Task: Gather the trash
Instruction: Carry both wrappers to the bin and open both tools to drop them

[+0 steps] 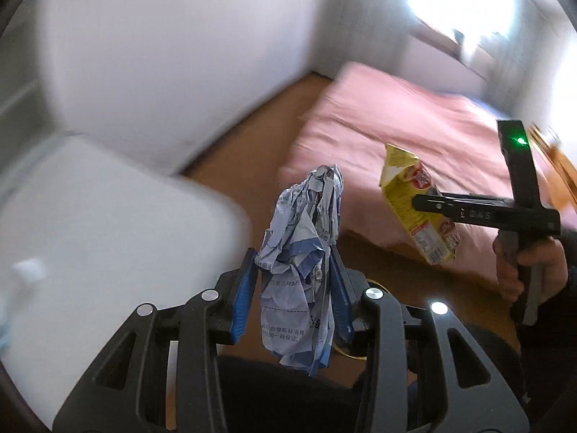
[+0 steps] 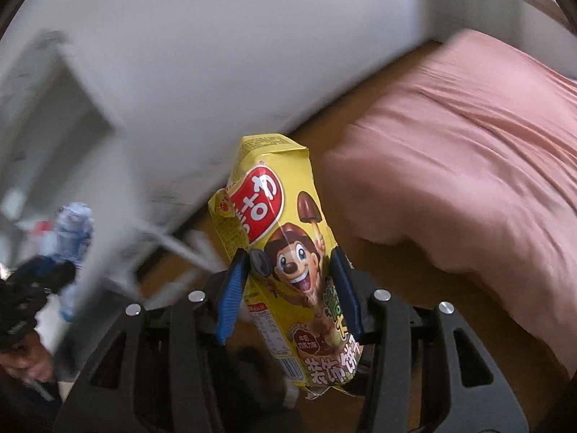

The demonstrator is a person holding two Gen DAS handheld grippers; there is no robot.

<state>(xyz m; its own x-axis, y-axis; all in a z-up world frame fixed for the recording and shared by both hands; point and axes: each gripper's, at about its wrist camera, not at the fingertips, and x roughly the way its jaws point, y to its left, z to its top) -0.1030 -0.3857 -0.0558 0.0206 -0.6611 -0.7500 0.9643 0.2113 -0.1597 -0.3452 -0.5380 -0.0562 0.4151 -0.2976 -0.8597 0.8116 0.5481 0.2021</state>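
Note:
My left gripper is shut on a crumpled blue-and-white paper wrapper that stands up between its blue pads and hangs down below them. My right gripper is shut on a yellow snack box with a cartoon face and a torn top; its blue pads press on both sides. In the left wrist view the yellow snack box shows at the right, held in the right gripper, with a hand on the handle. The crumpled wrapper appears blurred at the left of the right wrist view.
A bed with a pink cover lies to the right over a brown wooden floor. A white wall rises behind, and a blurred white surface fills the left. A bright window is at top right.

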